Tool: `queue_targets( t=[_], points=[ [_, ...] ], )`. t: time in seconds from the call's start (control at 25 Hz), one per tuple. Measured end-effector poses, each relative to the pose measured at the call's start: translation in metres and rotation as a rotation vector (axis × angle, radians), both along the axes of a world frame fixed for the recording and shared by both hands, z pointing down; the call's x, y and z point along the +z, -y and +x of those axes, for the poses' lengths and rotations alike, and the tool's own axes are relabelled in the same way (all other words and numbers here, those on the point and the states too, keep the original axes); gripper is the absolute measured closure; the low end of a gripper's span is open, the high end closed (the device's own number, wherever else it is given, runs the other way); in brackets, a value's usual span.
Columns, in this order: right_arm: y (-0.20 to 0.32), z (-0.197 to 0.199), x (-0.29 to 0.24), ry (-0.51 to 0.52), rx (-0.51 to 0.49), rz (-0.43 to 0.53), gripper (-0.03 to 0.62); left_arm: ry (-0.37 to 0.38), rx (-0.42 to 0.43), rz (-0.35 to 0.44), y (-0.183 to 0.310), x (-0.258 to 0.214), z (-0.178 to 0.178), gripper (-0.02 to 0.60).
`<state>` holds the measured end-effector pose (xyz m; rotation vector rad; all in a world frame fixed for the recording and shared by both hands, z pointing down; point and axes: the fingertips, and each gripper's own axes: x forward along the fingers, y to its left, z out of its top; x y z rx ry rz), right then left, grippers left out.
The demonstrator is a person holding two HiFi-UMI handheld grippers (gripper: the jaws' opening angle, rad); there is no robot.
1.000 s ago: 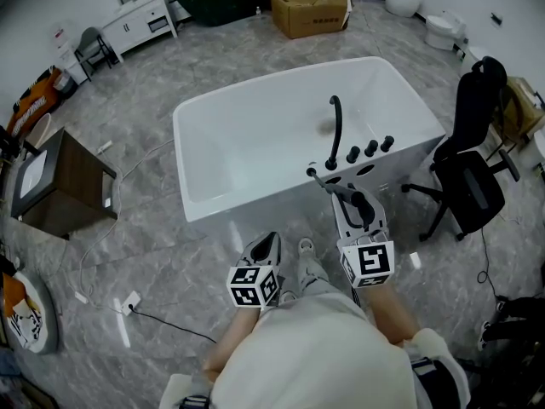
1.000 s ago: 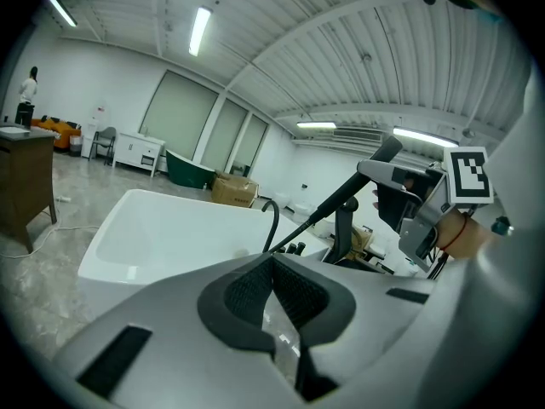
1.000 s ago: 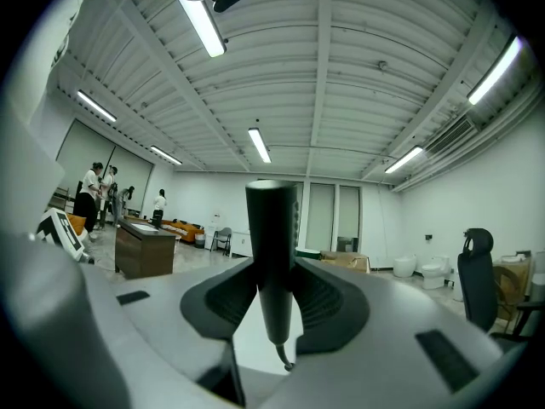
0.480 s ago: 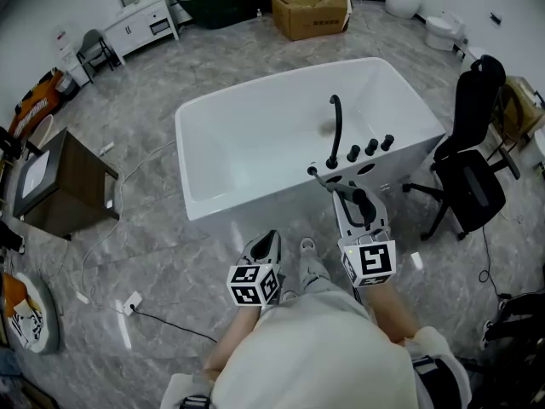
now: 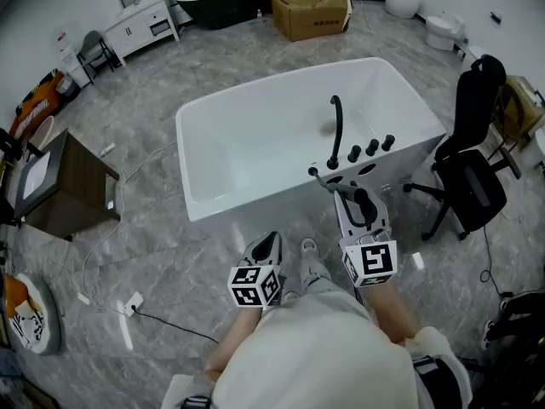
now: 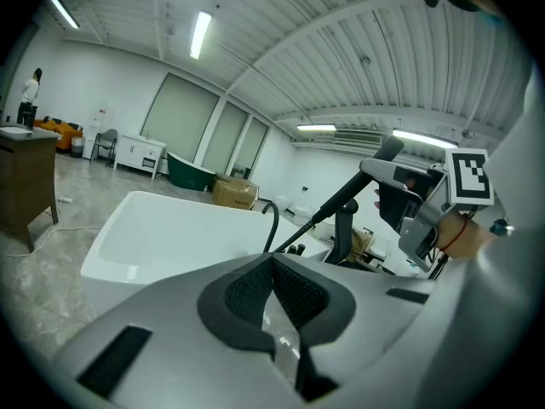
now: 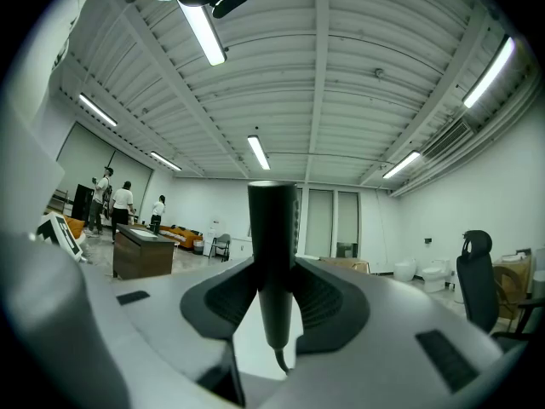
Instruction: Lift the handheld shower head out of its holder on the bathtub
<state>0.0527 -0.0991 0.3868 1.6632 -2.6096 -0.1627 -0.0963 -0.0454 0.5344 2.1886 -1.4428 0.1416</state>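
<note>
The white bathtub (image 5: 255, 156) stands in the middle of the head view, with a black spout (image 5: 335, 126) and three black knobs (image 5: 372, 147) on its near right rim. My right gripper (image 5: 351, 196) is just over that rim, shut on the black handheld shower head (image 5: 363, 205). In the right gripper view the shower head (image 7: 272, 254) stands upright between the pads of the right gripper (image 7: 272, 292). The left gripper view shows the shower head (image 6: 353, 186) slanting up from the tub, clear of the rim. My left gripper (image 5: 268, 241) hangs shut and empty in front of the tub, and its pads (image 6: 255, 292) meet at the tips.
A black office chair (image 5: 473, 169) is right of the tub. A dark wooden cabinet (image 5: 60, 186) stands at left, with a cable (image 5: 106, 254) trailing over the floor. A cardboard box (image 5: 311, 7) and a toilet (image 5: 443, 28) are behind. People (image 7: 119, 203) stand far off.
</note>
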Motion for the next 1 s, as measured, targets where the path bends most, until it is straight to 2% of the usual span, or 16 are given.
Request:
queue_targets(
  t=[1.0],
  points=[
    [0.007,-0.0064,-0.0004,-0.004,-0.027,0.02,0.453,-0.009,-0.009,-0.029,0.0049,0.0105,-0.004,0.561]
  ],
)
